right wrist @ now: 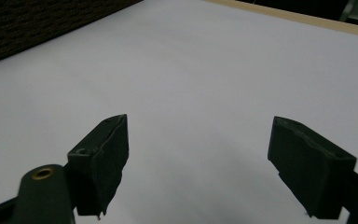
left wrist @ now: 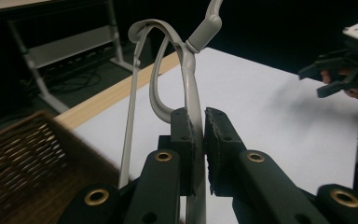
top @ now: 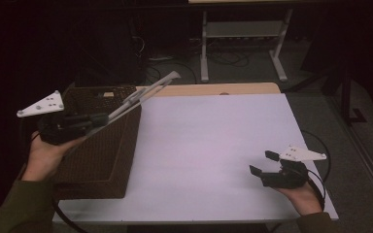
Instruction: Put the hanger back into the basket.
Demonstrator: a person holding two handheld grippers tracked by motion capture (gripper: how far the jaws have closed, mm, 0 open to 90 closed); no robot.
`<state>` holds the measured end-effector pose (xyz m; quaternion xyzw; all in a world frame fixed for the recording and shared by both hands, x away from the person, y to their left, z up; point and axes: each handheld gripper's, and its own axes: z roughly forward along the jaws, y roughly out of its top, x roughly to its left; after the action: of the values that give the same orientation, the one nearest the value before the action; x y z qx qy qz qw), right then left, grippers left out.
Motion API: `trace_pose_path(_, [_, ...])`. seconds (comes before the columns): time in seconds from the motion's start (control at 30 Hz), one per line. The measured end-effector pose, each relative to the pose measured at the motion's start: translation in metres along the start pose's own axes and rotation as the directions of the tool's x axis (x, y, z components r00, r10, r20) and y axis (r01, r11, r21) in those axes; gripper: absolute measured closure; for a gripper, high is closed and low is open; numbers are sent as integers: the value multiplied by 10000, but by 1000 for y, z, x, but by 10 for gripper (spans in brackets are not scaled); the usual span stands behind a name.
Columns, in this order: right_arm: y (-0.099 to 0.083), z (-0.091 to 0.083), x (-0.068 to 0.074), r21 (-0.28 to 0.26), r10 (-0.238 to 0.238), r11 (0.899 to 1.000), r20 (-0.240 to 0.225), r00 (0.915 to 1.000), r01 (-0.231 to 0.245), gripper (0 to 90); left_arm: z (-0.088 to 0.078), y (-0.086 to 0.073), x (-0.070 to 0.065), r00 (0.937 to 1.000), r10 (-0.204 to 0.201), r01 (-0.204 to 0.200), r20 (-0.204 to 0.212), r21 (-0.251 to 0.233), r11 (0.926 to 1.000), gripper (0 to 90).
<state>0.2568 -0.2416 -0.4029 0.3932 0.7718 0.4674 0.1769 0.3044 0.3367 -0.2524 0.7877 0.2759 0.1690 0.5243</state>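
My left gripper (top: 102, 118) is shut on a grey clothes hanger (top: 145, 92), held tilted in the air above a dark wicker basket (top: 107, 160) at the table's left. In the left gripper view the pads (left wrist: 216, 140) pinch the hanger's flat arm (left wrist: 189, 79), and its curved neck and hook rise beyond them. My right gripper (top: 264, 162) hovers open over the white table (top: 209, 141) near the front right. Its jaws stand wide apart with nothing between them (right wrist: 198, 158). It also appears far off as the right gripper (left wrist: 326, 77) in the left gripper view.
The basket (left wrist: 23, 158) holds a small pale item near its back edge. A wooden table edge (top: 213, 89) runs along the far side. Beyond it, a grey metal frame (top: 243, 43) and cables lie on the dark floor. The basket's wall (right wrist: 37, 23) borders the white surface.
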Motion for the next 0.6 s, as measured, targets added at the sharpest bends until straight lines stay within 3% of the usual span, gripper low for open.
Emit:
trace_pose_path(0.27, [0, 1, 0, 48, 67, 10000, 45, 10000, -68, 195, -35, -19, 20, 9969, -344, 349, -709, 66, 9994, 830])
trace_pose_path(0.6, [0, 2, 0, 62, 28, 10000, 106, 9999, -29, 195, -66, -43, 37, 9864, -755, 827, -1461, 439, 9956, 830])
